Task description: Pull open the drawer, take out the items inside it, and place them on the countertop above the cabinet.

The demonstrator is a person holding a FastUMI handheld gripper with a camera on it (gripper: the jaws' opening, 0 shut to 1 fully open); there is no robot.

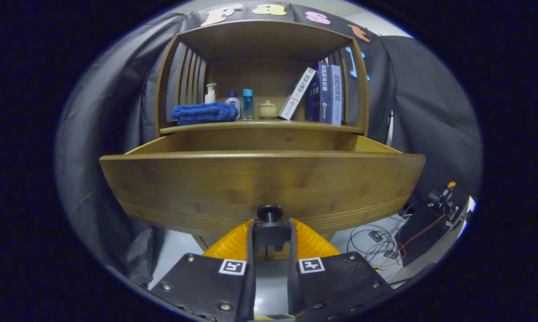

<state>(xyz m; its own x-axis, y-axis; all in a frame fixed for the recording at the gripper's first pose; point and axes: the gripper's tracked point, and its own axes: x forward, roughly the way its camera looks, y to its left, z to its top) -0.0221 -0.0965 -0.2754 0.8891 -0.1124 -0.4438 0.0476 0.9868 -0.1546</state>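
- Black cloth hangs behind a wooden cabinet (262,80).
- We have its drawer (262,185) pulled well out, at 12 o'clock from the fingers.
- Our gripper (271,230) is closed on the knob (269,213), one finger on each side.
- Contents sit below the drawer front, unseen.
- Towel (204,112), bottles and books already stand on the countertop (262,128).
- Left, we judge: let go, lift the items out, set them up there.

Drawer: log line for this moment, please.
phase: pulling | drawer: partly open | gripper: shut on knob | contents: hidden | countertop: towel, bottles, books
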